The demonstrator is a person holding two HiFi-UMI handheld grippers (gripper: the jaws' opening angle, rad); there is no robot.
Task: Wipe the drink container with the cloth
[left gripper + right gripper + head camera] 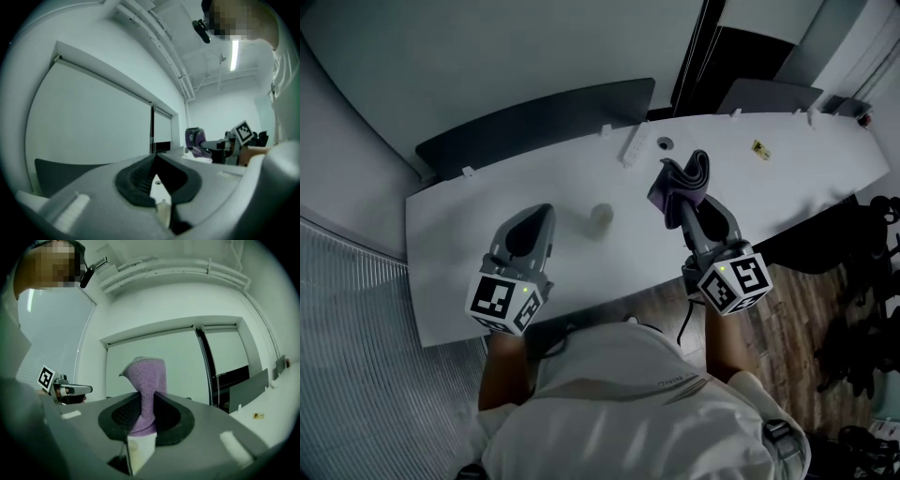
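Note:
A small pale drink container (601,215) stands on the white table (450,234), between my two grippers and touched by neither. My left gripper (542,214) hovers just left of it with its jaws shut and nothing between them; the left gripper view shows the pads (140,176) meeting at their tips. My right gripper (675,202) is to the container's right and is shut on a purple cloth (682,180). The cloth (147,376) sticks up out of the closed jaws in a bunched fold. It also shows as a distant purple cloth (194,140) in the left gripper view.
A white power strip (636,145) and a small round fitting (665,142) lie near the table's far edge. A yellow tag (759,148) sits at the far right. A dark partition (534,117) runs behind the table. Dark chairs (872,244) stand on the wooden floor at right.

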